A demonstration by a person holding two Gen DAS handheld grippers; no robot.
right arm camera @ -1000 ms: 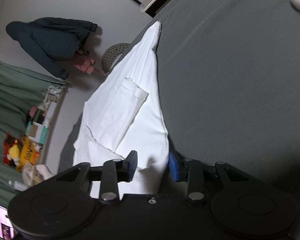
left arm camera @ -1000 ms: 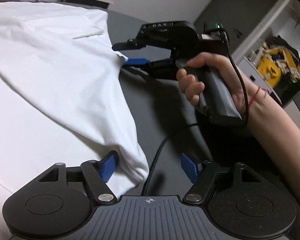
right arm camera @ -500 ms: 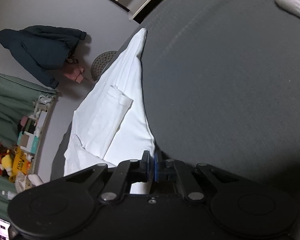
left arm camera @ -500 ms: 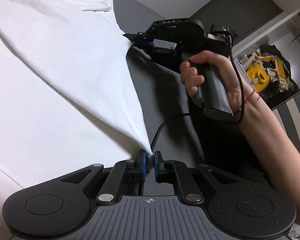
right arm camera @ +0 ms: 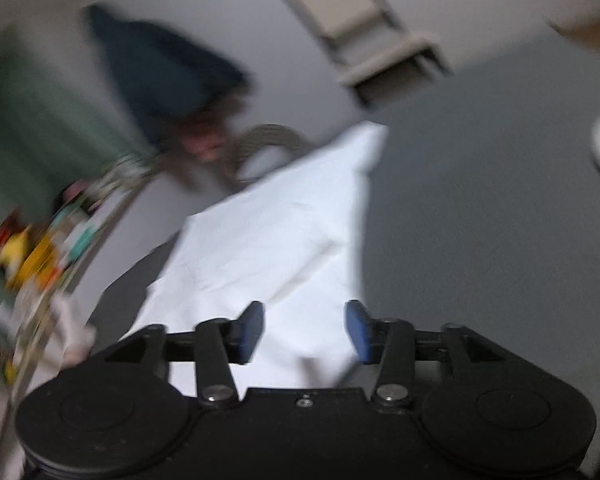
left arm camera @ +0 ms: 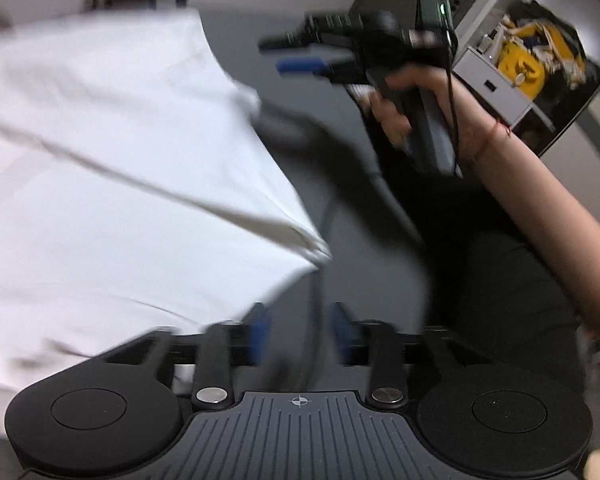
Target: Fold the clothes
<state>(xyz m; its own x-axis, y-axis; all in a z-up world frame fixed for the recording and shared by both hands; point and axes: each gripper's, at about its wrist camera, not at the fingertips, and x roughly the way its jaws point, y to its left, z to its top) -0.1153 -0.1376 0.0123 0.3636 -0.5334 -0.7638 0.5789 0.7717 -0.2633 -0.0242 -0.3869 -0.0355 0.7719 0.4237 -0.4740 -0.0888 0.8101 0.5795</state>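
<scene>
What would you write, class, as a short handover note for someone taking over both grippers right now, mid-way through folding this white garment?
Left gripper: open, holding nothing; the garment's near corner lies just ahead of its fingers.
Right gripper: open, empty, held over the white garment; in the left view it is off the cloth, above the dark surface.
Garment: lying on the dark surface, one side flap folded over the body, its diagonal edge visible in the left view.
Done: one side fold laid down.
Left: probably the other folds. The frames are blurred, so check how flat the flap lies before regripping.
</scene>
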